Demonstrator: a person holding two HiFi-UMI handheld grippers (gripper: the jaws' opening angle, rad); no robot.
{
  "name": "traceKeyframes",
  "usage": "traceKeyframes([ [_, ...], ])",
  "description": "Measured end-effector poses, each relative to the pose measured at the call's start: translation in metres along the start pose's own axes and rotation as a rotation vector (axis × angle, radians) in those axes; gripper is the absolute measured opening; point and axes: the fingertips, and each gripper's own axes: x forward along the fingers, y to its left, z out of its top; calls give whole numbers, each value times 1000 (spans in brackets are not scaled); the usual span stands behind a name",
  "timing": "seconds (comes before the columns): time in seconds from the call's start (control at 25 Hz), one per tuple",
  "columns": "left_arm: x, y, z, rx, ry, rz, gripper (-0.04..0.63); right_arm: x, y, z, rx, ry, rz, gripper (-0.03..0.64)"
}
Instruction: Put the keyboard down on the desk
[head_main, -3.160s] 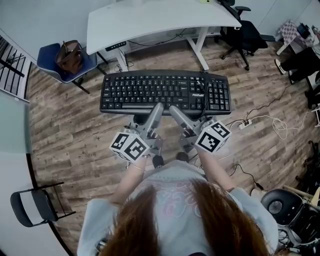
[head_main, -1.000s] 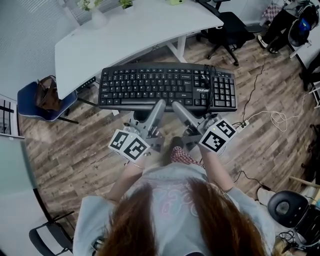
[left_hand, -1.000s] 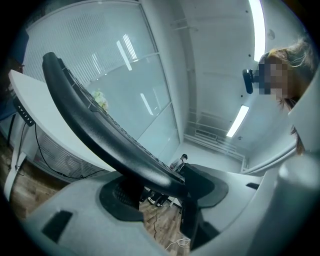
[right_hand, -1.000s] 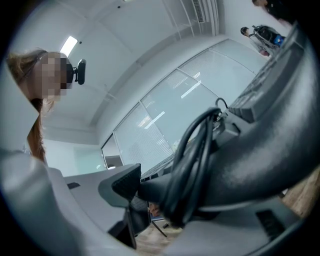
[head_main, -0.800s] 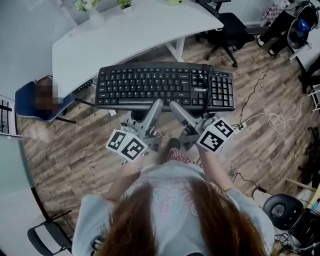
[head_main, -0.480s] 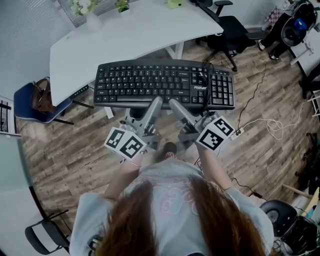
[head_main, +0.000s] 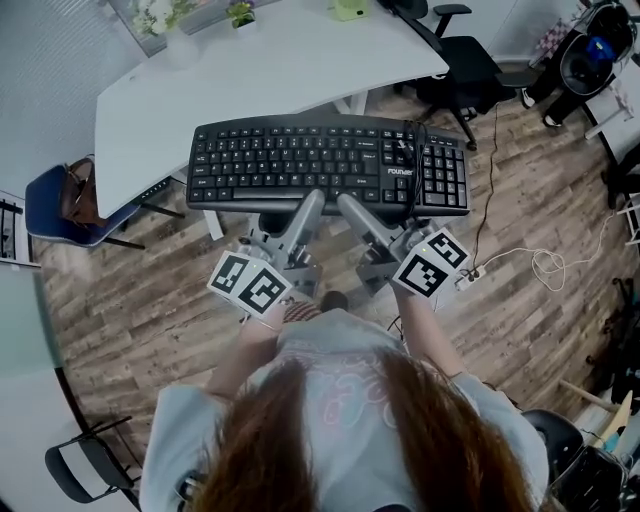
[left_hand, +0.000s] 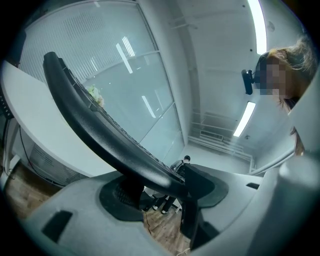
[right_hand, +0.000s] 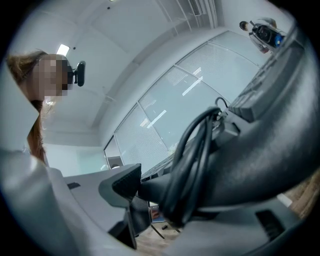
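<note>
Clamping the near long edge of the black full-size plastic keyboard (head_main: 300, 165), the left gripper (head_main: 312, 203) has its jaws shut on the rim just left of the middle. Its own view shows the dark pads pinching that rim from both faces. The right gripper (head_main: 347, 205) bites the same edge just beside it, its jaws closed on the rim, and the keyboard's black looped cable (right_hand: 192, 155) is bunched against them. The keyboard is level and keys-up, held in the air in front of the person, with its far edge at the front edge of the white curved desk (head_main: 250, 70). Below is the brown wood-plank floor (head_main: 150, 300). A blue chair (head_main: 60, 215) stands at the left.
</note>
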Motion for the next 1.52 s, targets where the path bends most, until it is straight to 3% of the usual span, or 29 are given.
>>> traceKeyframes([
  [1.52, 0, 4, -5, 20, -23, -11, 239, 1, -4, -2, -43, -3, 29, 267],
])
